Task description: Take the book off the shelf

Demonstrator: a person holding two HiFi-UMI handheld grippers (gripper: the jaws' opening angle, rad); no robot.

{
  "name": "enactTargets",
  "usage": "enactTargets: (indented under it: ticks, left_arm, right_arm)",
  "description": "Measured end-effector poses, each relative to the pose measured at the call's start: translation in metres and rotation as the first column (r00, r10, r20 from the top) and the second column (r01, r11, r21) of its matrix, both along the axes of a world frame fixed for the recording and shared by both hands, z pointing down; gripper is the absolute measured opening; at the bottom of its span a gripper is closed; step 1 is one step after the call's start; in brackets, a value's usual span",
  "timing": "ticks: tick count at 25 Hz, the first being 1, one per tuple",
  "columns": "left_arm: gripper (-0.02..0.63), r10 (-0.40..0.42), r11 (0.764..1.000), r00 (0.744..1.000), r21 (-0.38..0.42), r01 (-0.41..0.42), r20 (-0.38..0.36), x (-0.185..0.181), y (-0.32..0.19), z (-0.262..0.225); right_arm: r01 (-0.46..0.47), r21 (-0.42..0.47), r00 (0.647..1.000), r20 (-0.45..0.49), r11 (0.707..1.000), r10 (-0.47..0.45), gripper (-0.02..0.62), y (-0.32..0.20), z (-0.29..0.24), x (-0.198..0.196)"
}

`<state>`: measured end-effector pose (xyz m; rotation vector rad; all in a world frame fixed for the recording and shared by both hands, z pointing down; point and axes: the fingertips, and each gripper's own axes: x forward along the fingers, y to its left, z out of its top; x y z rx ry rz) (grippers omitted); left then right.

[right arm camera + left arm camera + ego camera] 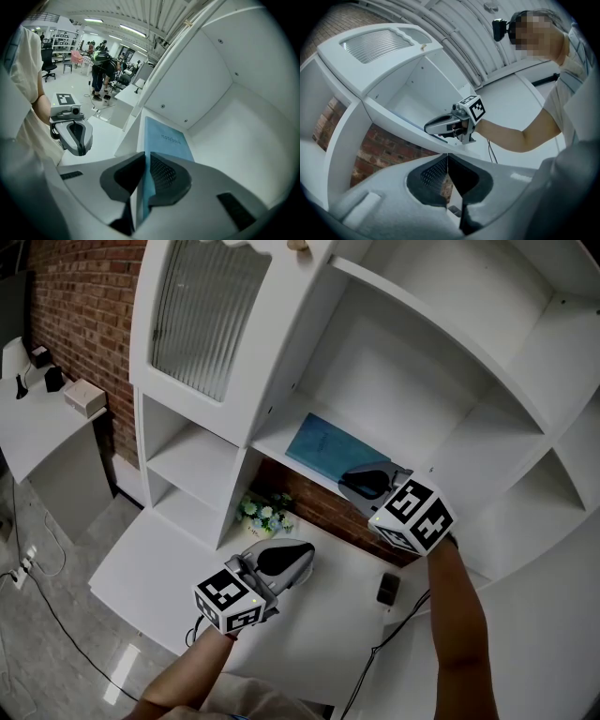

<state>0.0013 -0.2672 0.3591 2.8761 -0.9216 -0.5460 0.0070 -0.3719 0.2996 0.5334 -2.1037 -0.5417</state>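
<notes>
The blue book (326,450) lies flat, cover up, on an open shelf (277,430), with its near end at the shelf's front edge. The right gripper (364,486) meets that end from in front of the shelf. Its jaws are almost together and pinch the book's edge between them. The left gripper (302,557) hangs below the shelf, jaws fully together and empty.
</notes>
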Motion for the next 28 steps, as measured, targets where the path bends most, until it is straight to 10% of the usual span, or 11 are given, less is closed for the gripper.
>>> enactTargets:
  ticks: [18, 28]
  left_arm:
    - [0.012, -0.048, 0.999, 0.999, 0.019, 0.048, 0.006, -0.018, -0.006, -0.01]
    - [0.12, -0.14, 0.989, 0.967, 0.083, 0.125, 0.213, -0.049, -0.043, -0.057]
  right_arm:
    - [-0.015, 0.023, 1.0, 0.014, 1.0, 0.014, 0.055, 0.0, 0.0, 0.0]
    - [-0.048, 0.024, 0.997, 0.06, 0.999, 0.046, 0.063, 0.0, -0.001, -0.001]
